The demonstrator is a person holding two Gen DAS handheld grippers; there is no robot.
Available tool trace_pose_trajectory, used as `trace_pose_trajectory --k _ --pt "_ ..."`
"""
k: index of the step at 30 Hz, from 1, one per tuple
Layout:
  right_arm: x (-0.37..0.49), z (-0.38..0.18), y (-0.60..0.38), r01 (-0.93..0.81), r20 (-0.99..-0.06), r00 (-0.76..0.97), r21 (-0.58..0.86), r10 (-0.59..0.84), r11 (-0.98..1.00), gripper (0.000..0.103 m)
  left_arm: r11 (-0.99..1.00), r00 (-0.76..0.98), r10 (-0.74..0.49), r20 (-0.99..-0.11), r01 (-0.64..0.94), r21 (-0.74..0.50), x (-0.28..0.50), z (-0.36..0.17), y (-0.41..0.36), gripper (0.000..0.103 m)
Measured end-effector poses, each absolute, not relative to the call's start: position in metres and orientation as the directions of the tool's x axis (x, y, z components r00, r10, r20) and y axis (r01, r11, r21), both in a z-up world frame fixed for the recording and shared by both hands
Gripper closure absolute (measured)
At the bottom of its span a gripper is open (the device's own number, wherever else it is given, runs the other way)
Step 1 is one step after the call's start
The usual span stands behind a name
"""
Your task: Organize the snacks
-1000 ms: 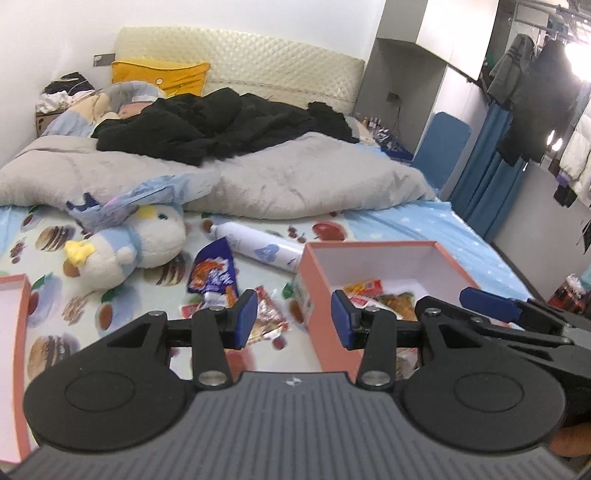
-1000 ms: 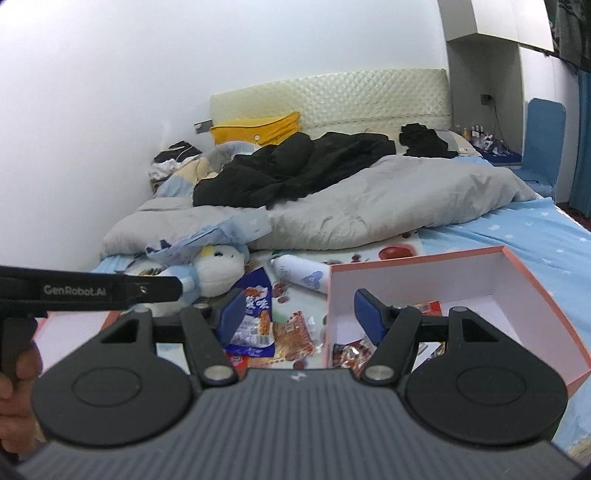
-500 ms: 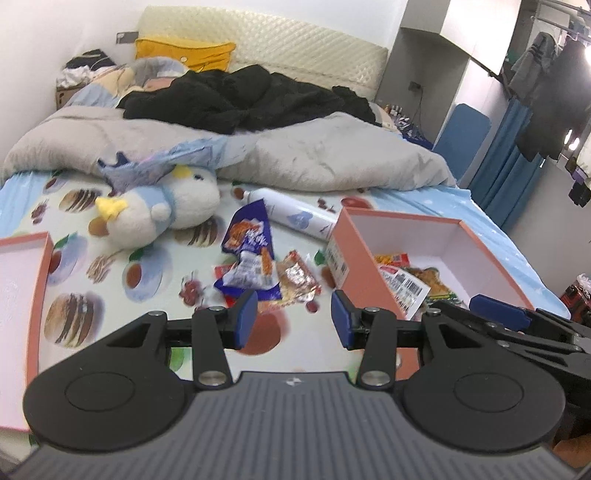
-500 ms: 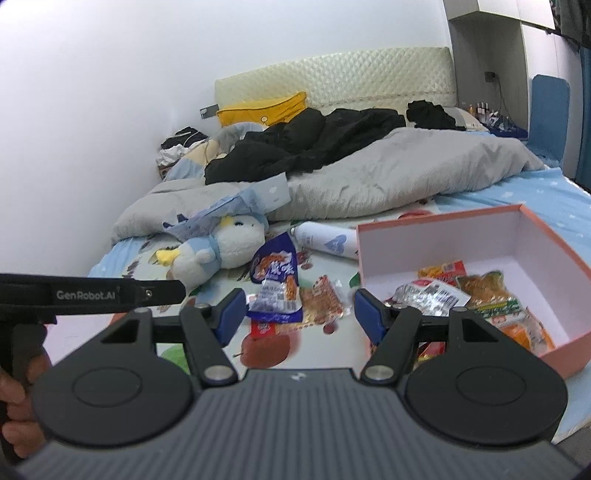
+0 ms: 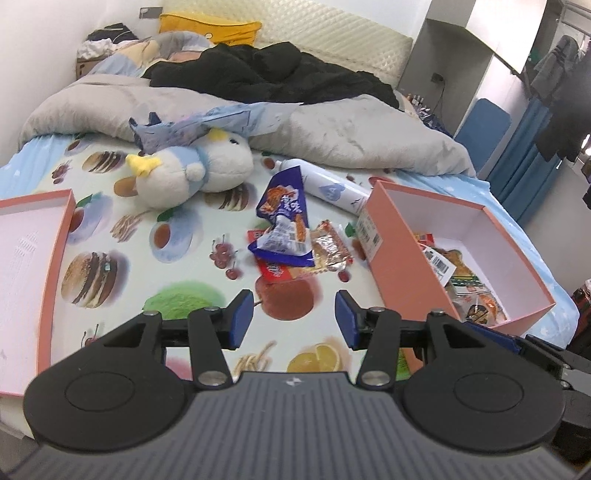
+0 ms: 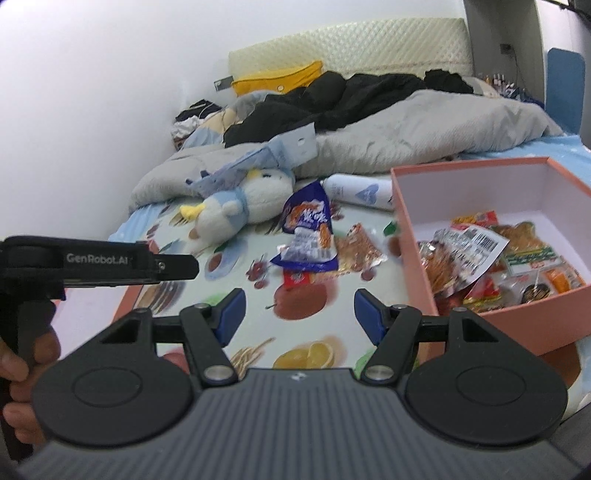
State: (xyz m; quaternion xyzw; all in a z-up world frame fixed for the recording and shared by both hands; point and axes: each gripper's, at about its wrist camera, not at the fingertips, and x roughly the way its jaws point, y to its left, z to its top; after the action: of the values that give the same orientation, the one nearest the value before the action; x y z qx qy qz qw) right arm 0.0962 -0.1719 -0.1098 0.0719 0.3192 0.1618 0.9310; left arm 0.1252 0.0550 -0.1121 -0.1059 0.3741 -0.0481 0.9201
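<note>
Snacks lie in two groups on a bed sheet (image 5: 110,280) printed with fruit and burgers. One loose pile sits mid-bed: a blue bag (image 5: 284,225) on top, a red packet (image 5: 275,271) under its near edge, and a clear-wrapped brown snack (image 5: 330,249) touching its right side. The rest are in the pink box (image 5: 399,258) just right of the pile — packets with a barcode label, orange and green wrappers, heaped toward the box's near end (image 6: 491,266).

Left gripper (image 5: 293,319) hangs above the sheet, near of the pile, its blue pads apart with nothing between them; its jaws have just been opening. Right gripper (image 6: 299,312) hangs likewise over the printed apple, its pads set wide apart and empty, with the box's near-left corner just right of its right finger. In the right wrist view the left tool's black body shows at far left, held by a hand (image 6: 22,376).

Beyond the pile lie a plush bird (image 5: 192,168) to the left and a white bottle (image 5: 327,188) on its side, reaching the box's far corner. A pink lid (image 5: 33,258) rests open-side up at the left edge of the bed. Farther back — a grey duvet (image 5: 351,136), black clothes (image 5: 266,74) and a yellow pillow (image 5: 210,27) against the headboard.
</note>
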Motion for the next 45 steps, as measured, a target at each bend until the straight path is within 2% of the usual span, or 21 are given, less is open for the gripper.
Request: trace_pose_trajectory --k 17,34,38,44,45 --pt "0.173 -0.167 -0.145 -0.22 -0.639 0.695 0.25 0.331 0.943 0.036 0.969 0.67 -0.134 -0.731 -0.065 -0.237 0.202 -0.168 0.089 0.046" --pt "0.27 -0.239 -0.144 0.097 -0.671 0.732 0.272 0.116 0.957 0.036 0.912 0.625 -0.323 -0.711 0.005 -0.41 0.324 -0.245 0.113 0.047" --pt "0.285 -0.252 -0.148 0.183 -0.697 0.713 0.291 0.077 0.939 0.036 0.904 0.608 -0.368 -0.703 0.059 -0.423 0.342 -0.26 0.107 0.047" --pt "0.297 -0.255 -0.148 0.228 -0.679 0.732 0.308 0.045 0.923 0.035 0.896 0.591 -0.414 -0.693 0.132 -0.423 0.361 -0.278 0.096 0.047" --pt "0.3 -0.256 -0.148 0.232 -0.677 0.735 0.316 0.047 0.92 0.034 0.9 0.584 -0.41 -0.701 0.134 -0.415 0.364 -0.281 0.094 0.051"
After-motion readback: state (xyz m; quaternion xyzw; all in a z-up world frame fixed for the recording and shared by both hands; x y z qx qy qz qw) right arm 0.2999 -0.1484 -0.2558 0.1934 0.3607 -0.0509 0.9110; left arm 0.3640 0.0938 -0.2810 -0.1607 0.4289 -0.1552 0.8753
